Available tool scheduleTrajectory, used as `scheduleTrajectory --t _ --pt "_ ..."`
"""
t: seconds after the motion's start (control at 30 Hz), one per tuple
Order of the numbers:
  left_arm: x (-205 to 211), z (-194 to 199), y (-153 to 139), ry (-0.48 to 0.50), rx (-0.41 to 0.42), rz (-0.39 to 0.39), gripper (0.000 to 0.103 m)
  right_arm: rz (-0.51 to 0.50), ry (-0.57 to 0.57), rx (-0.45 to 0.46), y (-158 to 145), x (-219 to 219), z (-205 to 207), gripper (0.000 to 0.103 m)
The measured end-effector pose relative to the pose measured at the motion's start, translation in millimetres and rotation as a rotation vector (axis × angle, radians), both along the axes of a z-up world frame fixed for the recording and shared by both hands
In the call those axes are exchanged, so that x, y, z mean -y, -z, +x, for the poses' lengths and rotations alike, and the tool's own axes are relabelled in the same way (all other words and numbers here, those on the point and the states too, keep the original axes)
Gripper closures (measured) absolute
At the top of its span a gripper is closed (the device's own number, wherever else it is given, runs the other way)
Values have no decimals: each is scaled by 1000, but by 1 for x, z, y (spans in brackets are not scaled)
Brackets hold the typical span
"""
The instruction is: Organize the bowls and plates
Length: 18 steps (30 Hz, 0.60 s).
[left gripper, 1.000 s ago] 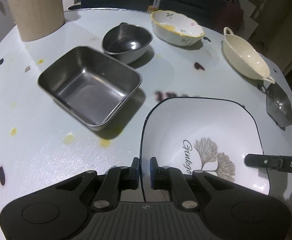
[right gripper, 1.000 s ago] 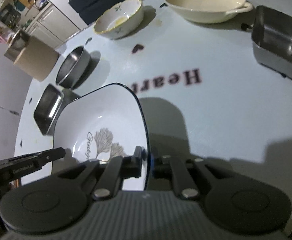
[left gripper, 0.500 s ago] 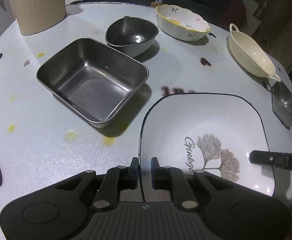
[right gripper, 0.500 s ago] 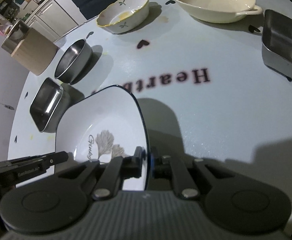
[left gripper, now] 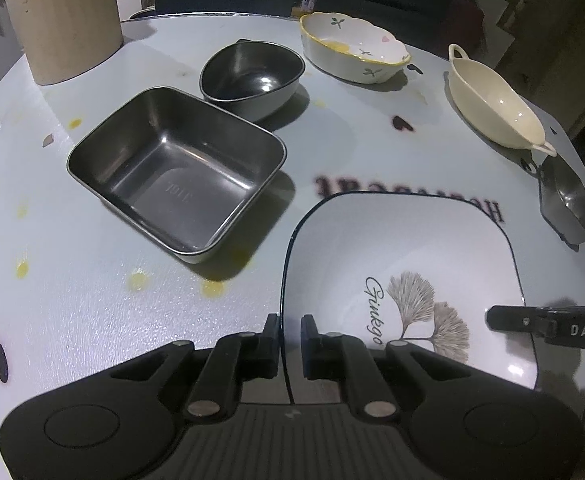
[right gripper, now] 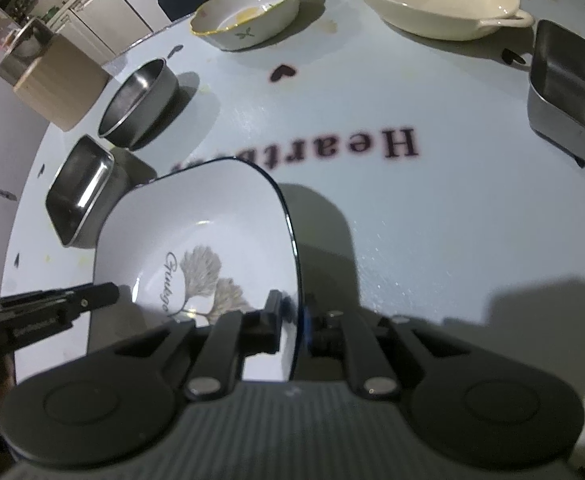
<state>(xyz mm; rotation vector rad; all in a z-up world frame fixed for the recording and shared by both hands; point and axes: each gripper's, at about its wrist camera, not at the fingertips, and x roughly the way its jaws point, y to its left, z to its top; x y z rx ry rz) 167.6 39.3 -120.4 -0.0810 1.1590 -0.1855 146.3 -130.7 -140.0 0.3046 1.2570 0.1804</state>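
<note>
A white square plate (left gripper: 404,264) with a dark rim and a ginkgo print is held between both grippers above the table. My left gripper (left gripper: 290,338) is shut on its left rim. My right gripper (right gripper: 294,320) is shut on its right rim (right gripper: 288,236); its finger shows in the left wrist view (left gripper: 532,322). A steel rectangular tray (left gripper: 176,172), a steel bowl (left gripper: 252,76), a floral ceramic bowl (left gripper: 352,52), a cream handled dish (left gripper: 492,104) and a small steel tray (left gripper: 568,204) stand on the table.
A wooden block holder (left gripper: 64,20) stands at the far left of the pale round table (left gripper: 72,300). Dark chairs sit beyond the far edge. In the right wrist view the small steel tray (right gripper: 568,96) is at the right edge.
Both grippers and the plate have moved slightly forward and nearer the table; the steel tray and bowls look closer. Both grips are unchanged.
</note>
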Motion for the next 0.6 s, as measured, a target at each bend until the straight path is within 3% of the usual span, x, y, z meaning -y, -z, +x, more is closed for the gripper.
scheduleTrajectory --t 0.6 --pt "1 -4 0 21 -19 5 91 -37 -15 9 -1 -4 -2 86"
